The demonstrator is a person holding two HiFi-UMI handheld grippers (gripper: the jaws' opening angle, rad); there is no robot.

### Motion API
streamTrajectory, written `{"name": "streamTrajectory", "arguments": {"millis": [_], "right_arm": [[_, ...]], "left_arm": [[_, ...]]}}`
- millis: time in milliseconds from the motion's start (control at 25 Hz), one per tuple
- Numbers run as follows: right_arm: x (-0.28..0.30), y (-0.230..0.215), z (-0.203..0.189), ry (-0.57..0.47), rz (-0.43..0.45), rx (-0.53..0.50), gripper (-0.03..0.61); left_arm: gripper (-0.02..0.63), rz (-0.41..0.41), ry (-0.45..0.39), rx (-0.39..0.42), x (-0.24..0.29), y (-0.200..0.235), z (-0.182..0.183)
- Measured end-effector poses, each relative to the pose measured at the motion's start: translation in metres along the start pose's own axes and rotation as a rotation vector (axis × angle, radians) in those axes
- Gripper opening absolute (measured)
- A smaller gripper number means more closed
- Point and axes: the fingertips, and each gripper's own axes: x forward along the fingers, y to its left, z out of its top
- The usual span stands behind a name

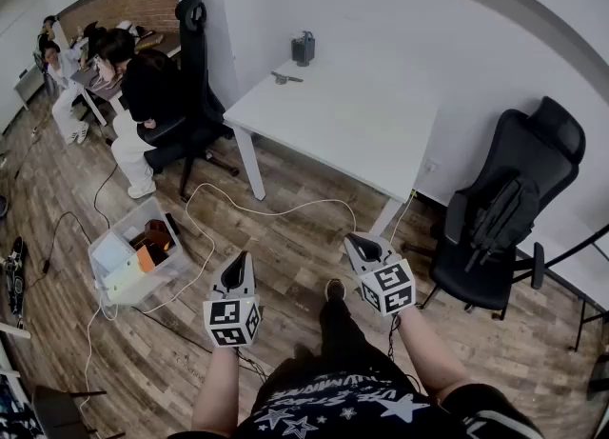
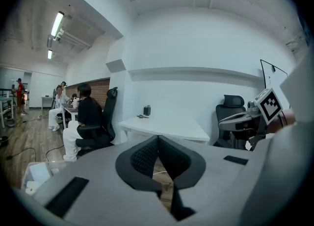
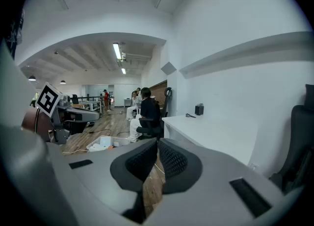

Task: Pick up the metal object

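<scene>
The metal object (image 1: 284, 77) is a small grey tool lying near the far left corner of the white table (image 1: 352, 132), beside a dark box (image 1: 303, 48). Both grippers hang low over the wooden floor, well short of the table. My left gripper (image 1: 244, 258) is shut with nothing between its jaws, and my right gripper (image 1: 353, 240) is shut and empty too. In the left gripper view the gripper (image 2: 158, 138) looks toward the table (image 2: 169, 126), where the metal object (image 2: 142, 116) is a tiny shape. The right gripper view shows its gripper (image 3: 156, 142) and the object (image 3: 190, 115) far off.
A person in black (image 1: 143, 85) sits in a black chair (image 1: 193, 56) left of the table. Another black office chair (image 1: 504, 209) stands at the right. A white bin (image 1: 133, 251) and a loose cable (image 1: 266, 210) lie on the floor ahead of me.
</scene>
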Motion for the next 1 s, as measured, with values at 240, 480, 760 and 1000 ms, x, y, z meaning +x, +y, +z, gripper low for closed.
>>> {"name": "streamTrajectory", "arguments": {"millis": [240,480,760,1000], "right_arm": [[-0.006,-0.002,-0.011,0.009,0.003,0.018,0.050],[-0.001,0.003,-0.015,0.021,0.008,0.020,0.050],[0.010,-0.007,-0.019,0.037,0.005,0.033,0.049],[0.039,-0.020,-0.017,0.048,0.013,0.041,0.050]], "left_arm": [[0.020,-0.009,0.010,0.000,-0.005,-0.016,-0.012],[0.020,-0.013,0.031,-0.022,-0.003,-0.010,-0.022],[0.020,-0.011,0.043,-0.032,0.010,-0.007,-0.025],[0.020,-0.003,0.060,-0.039,0.036,0.004,-0.024]]}}
